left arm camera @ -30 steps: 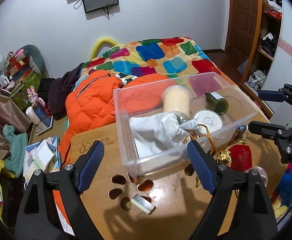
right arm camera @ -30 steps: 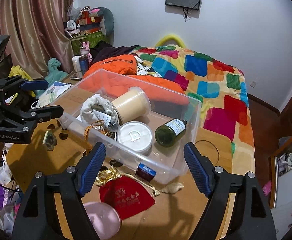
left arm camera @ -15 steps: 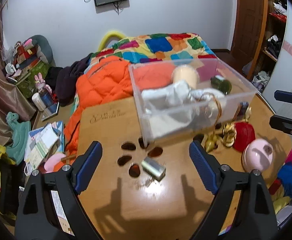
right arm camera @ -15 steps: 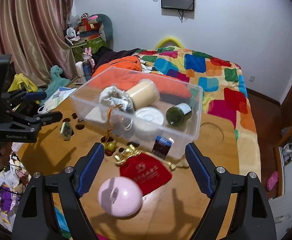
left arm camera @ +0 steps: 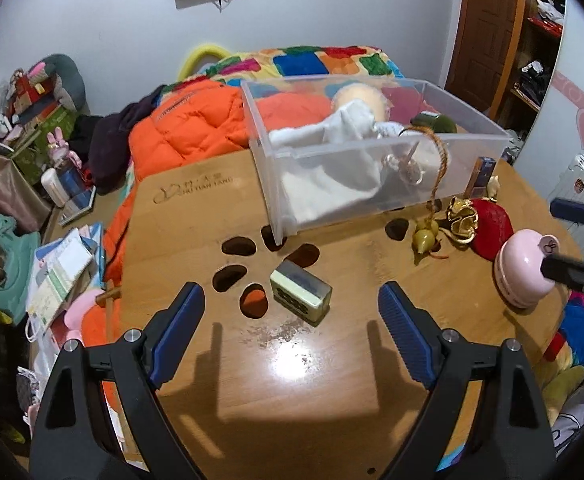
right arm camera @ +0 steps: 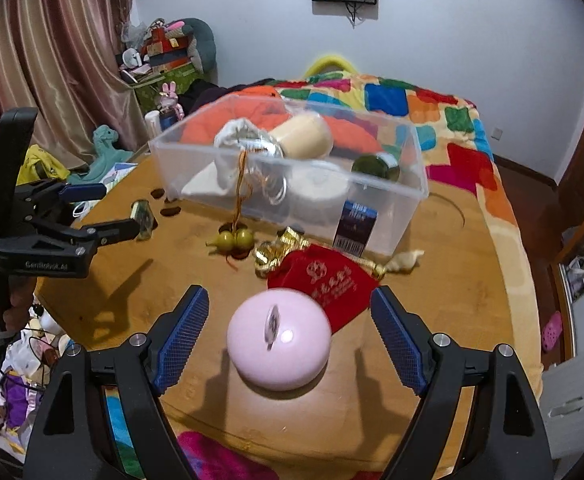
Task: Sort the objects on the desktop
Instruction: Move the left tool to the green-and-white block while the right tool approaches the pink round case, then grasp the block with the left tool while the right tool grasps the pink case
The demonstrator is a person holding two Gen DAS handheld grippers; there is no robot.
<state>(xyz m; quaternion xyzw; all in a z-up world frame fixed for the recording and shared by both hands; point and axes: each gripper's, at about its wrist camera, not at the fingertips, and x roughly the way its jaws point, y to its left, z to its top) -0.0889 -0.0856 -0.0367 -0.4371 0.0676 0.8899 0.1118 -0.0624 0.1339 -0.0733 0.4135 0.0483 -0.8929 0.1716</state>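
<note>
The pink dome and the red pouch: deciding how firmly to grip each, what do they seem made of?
Pink dome: likely hard plastic, smooth and glossy; a light spot glints on top. Red pouch: soft fabric, probably velvety, matte, with printed gold lettering and a gold drawstring; it lies flat and creased.

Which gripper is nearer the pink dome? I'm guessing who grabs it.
Right. The right gripper has its open jaws either side of the pink dome, not touching; the left gripper hovers open across the table by the small block.
</note>
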